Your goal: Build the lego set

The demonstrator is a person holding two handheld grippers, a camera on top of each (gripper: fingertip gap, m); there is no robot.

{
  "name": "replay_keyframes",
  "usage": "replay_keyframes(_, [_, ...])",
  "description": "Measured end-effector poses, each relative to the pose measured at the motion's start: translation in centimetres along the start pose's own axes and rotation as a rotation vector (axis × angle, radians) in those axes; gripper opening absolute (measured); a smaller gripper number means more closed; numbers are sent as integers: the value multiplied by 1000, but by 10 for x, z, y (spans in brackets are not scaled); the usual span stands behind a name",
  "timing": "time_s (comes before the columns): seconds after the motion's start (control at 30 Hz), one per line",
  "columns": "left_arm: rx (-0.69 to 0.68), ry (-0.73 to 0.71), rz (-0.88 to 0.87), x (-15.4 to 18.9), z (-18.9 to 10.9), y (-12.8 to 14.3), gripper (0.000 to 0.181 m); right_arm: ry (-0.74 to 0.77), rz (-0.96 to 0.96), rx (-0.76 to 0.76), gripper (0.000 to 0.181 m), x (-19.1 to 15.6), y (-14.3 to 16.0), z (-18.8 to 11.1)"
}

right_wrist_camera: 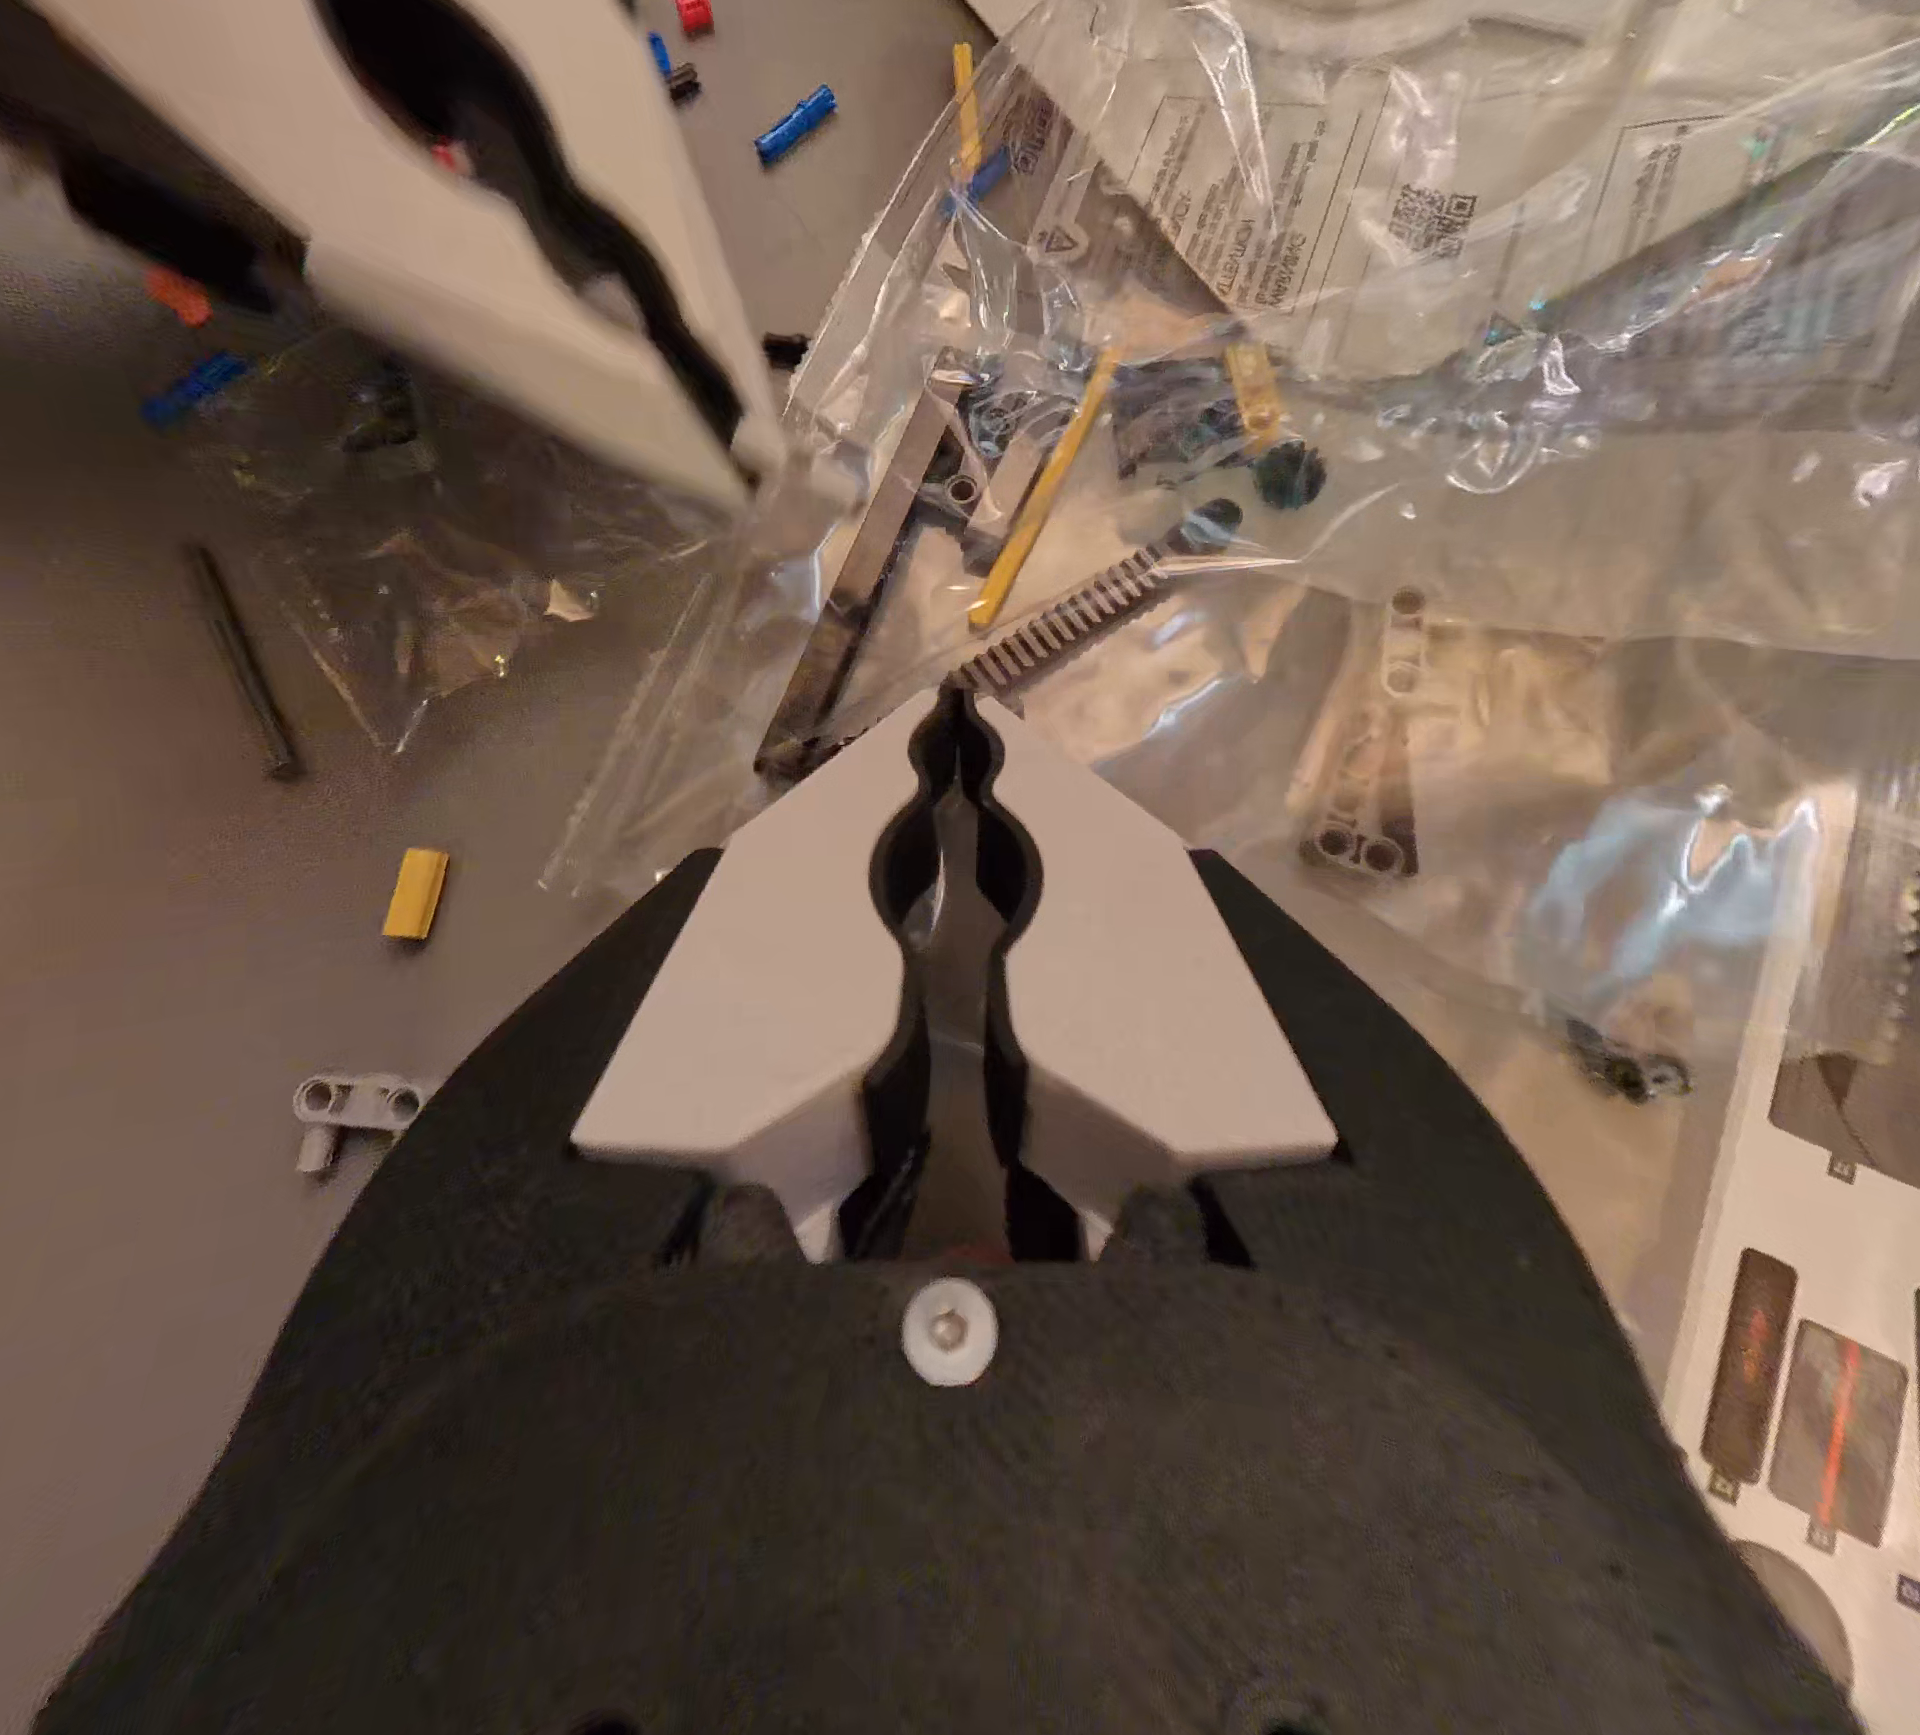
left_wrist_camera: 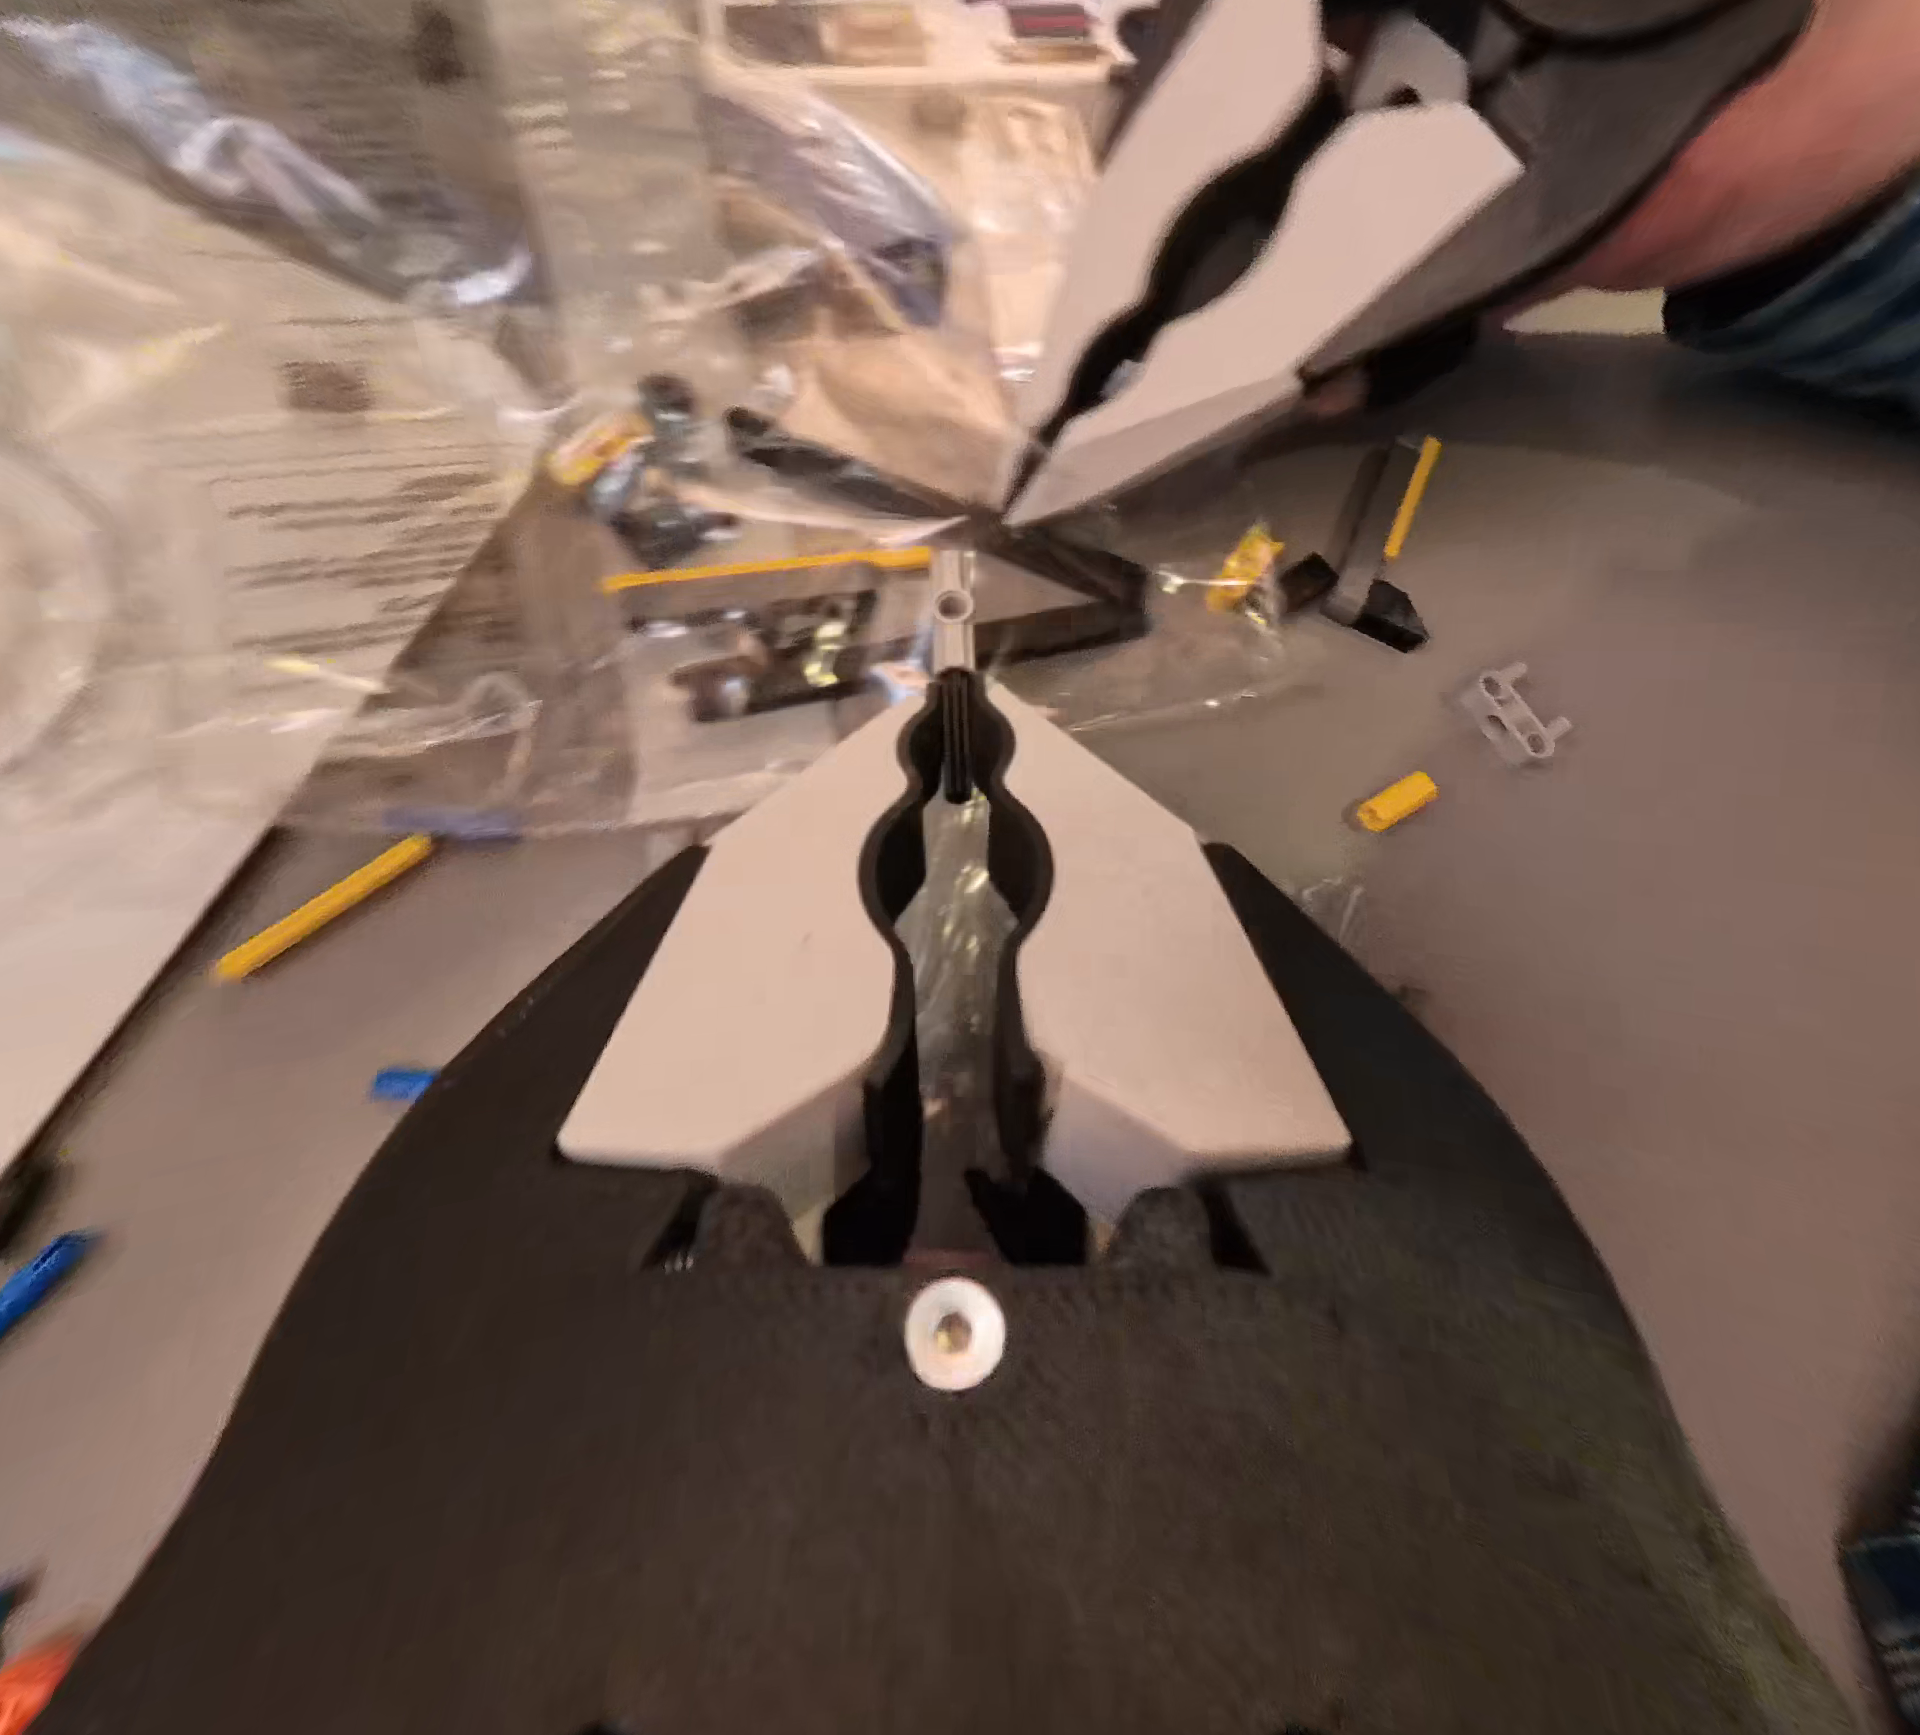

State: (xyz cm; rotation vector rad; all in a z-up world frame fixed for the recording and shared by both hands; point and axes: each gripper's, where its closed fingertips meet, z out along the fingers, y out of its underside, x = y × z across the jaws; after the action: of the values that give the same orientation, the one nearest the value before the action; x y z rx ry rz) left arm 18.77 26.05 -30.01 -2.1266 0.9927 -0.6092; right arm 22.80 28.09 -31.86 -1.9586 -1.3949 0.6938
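Left wrist view, item one: my left gripper (left_wrist_camera: 956, 698), fingers drawn nearly together on a short black axle (left_wrist_camera: 956, 740), whose long axis runs straight ahead along the fingers. A small grey connector (left_wrist_camera: 953, 610) sits on its far end, pointing at the clear parts bag (left_wrist_camera: 790, 625).

Item two: my right gripper (left_wrist_camera: 1013, 501), just beyond that connector and to its right, tips closed and pinching the bag's film. Right wrist view confirms: right gripper (right_wrist_camera: 956, 698) clamped on the plastic edge, nothing solid between the tips that I can see.

Item three, inside the bag, beyond the right tips: a grey toothed rack (right_wrist_camera: 1070, 615) lying diagonally, a yellow rod (right_wrist_camera: 1044, 490), dark beams.

Item four, loose on the grey table (right_wrist_camera: 125, 854), left of the bag: a yellow brick (right_wrist_camera: 416, 892), a grey pin connector (right_wrist_camera: 353, 1109), blue pins (right_wrist_camera: 795, 124).

Judgement: bag likely being opened or steadied; right gripper is nearer its contents.
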Motion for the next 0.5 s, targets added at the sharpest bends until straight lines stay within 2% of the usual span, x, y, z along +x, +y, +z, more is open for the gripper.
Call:
replay_keyframes(0.03, [1,-2,-28,-6,-6,0,1,-4,-3,-1,0,-1,1,-1])
replay_keyframes(0.13, [-57,-4,-46,-12,-15,14,1,-16,-1,-1,0,-4,3,-3])
replay_keyframes(0.27, [-174,73,63,11,-15,39,2,-25,0,0,0,-5,6,-6])
replay_keyframes(0.37, [-218,126,85,22,-17,48,21,-27,-1,2,0,-6,7,-8])
replay_keyframes(0.5, [-189,98,60,11,-26,39,49,-25,-5,3,0,-6,8,-8])
